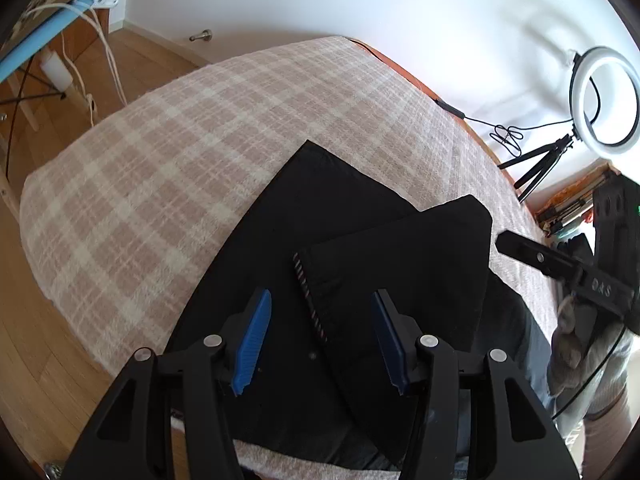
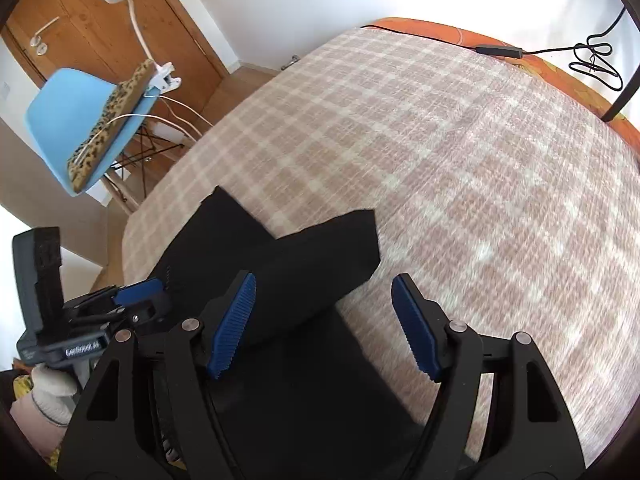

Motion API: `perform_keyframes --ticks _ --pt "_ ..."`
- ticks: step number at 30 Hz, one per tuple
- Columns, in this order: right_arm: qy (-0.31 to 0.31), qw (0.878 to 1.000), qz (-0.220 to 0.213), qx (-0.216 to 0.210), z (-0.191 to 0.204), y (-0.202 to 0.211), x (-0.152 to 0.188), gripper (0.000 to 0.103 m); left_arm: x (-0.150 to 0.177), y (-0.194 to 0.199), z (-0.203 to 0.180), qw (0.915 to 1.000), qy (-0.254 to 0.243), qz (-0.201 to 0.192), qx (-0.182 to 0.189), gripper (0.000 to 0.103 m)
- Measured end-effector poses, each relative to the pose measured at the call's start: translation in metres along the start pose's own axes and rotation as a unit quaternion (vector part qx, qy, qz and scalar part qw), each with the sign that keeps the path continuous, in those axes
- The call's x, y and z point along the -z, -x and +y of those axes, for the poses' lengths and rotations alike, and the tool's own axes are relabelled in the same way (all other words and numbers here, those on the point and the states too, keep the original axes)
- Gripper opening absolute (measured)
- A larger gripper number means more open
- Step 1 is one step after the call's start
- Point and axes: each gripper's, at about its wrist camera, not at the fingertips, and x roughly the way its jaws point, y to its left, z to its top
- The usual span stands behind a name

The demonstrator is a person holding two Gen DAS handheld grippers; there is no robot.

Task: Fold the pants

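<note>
Both tools gape above black pants (image 1: 320, 216) on plaid blanket (image 1: 160, 152)

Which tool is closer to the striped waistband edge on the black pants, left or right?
Left. The left tool, open, hovers right over the waistband stripe on the folded pants. The right tool, also open, hangs off toward the pants' right edge, farther from the stripe.

White "D A S" on right gripper (image 1: 600, 290) body, other lettering too blurred
</note>
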Motion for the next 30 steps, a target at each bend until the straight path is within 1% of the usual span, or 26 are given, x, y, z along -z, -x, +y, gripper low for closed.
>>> perform_keyframes --ticks 2,8,9,10,11,12,13,14,15,16,17,19,21,23,26,30 --pt "-0.003 1.0 0.003 -0.006 -0.004 -0.006 -0.006 0.073 -0.001 -0.003 -0.003 0.9999 -0.011 -0.003 -0.01 0.049" --pt "-0.006 1.0 0.01 -0.024 -0.009 -0.021 -0.02 0.073 -0.004 -0.008 -0.009 0.9992 -0.031 -0.023 -0.011 0.049" --pt "-0.005 1.0 0.012 -0.024 -0.009 -0.023 -0.021 0.068 -0.004 -0.009 -0.011 0.999 -0.036 -0.024 -0.011 0.047" --pt "-0.004 1.0 0.014 -0.025 -0.009 -0.025 -0.022 0.062 -0.003 -0.01 -0.014 0.9986 -0.042 -0.027 -0.017 0.036" --pt "-0.003 1.0 0.017 -0.026 -0.009 -0.027 -0.023 0.059 -0.003 -0.011 -0.015 0.9983 -0.045 -0.028 -0.024 0.031" --pt "-0.001 1.0 0.017 -0.025 -0.009 -0.029 -0.024 0.055 -0.003 -0.012 -0.016 0.9981 -0.047 -0.029 -0.028 0.023" --pt "0.003 1.0 0.017 -0.025 -0.008 -0.029 -0.024 0.053 -0.003 -0.013 -0.016 0.9979 -0.046 -0.031 -0.032 0.013" --pt "0.006 0.999 0.016 -0.028 -0.007 -0.028 -0.025 0.042 -0.004 -0.012 -0.015 0.9981 -0.042 -0.034 -0.032 0.01" --pt "0.01 0.999 0.015 -0.03 -0.006 -0.028 -0.026 0.031 -0.005 -0.01 -0.013 0.9983 -0.038 -0.038 -0.023 0.006" --pt "0.015 0.999 0.012 -0.028 -0.004 -0.027 -0.027 0.024 -0.005 -0.006 -0.011 0.9982 -0.036 -0.046 -0.012 0.003" --pt "0.021 0.999 0.009 -0.027 -0.001 -0.025 -0.028 0.021 -0.005 -0.002 -0.01 0.9979 -0.036 -0.054 -0.005 0.002" --pt "0.037 0.999 0.002 -0.026 0.008 -0.022 -0.031 0.014 -0.003 0.005 -0.011 0.9971 -0.039 -0.065 -0.004 0.002" --pt "0.055 0.998 -0.005 -0.026 0.019 -0.019 -0.034 0.012 0.001 0.015 -0.013 0.9955 -0.051 -0.079 0.0 0.002" --pt "0.072 0.997 -0.013 -0.026 0.032 -0.018 -0.038 0.011 0.006 0.024 -0.014 0.9943 -0.059 -0.089 -0.004 0.002" --pt "0.09 0.995 -0.022 -0.037 0.052 -0.019 -0.048 0.011 0.012 0.036 -0.007 0.9944 -0.045 -0.096 -0.007 0.001" --pt "0.12 0.991 -0.025 -0.047 0.083 -0.033 -0.062 0.01 0.02 0.052 0.006 0.9931 -0.034 -0.111 -0.016 0.001"
